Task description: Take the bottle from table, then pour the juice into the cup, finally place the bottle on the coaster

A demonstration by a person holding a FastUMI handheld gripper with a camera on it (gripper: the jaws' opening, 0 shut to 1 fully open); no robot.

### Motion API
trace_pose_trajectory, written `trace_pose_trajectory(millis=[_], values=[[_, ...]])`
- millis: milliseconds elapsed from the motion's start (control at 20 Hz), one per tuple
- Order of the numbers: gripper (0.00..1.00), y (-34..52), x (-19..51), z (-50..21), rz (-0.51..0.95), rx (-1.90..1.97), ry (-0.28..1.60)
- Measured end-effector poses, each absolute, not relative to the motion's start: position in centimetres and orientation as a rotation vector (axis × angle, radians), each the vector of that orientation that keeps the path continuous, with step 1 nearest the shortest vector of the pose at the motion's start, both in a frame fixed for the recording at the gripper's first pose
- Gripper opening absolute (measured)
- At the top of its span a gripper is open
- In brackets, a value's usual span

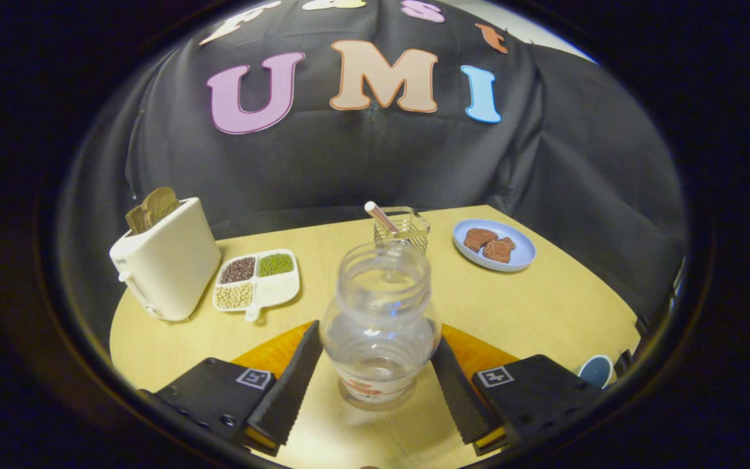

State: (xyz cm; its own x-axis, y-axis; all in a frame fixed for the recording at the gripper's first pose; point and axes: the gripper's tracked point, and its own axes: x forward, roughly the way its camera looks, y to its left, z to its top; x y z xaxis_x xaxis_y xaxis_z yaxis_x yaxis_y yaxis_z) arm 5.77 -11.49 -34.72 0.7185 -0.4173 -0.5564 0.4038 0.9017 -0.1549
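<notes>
Gripper (378,365) pinches one clear bottle (380,319) on the table (544,306), one cup (403,228) beyond.

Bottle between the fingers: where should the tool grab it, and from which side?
Grip the bottle on its wide lower body, coming in level from the near side with one finger on each flank. It stands upright and open-mouthed, and the neck narrows above. The tool already straddles it; whether the fingers touch is unclear.
</notes>
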Motion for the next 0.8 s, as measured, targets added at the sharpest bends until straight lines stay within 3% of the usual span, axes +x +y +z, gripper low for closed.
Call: trace_pose_trajectory(millis=[800], values=[[0.97,-10.89,6.35,-34.21,-0.411,0.016,0.611]])
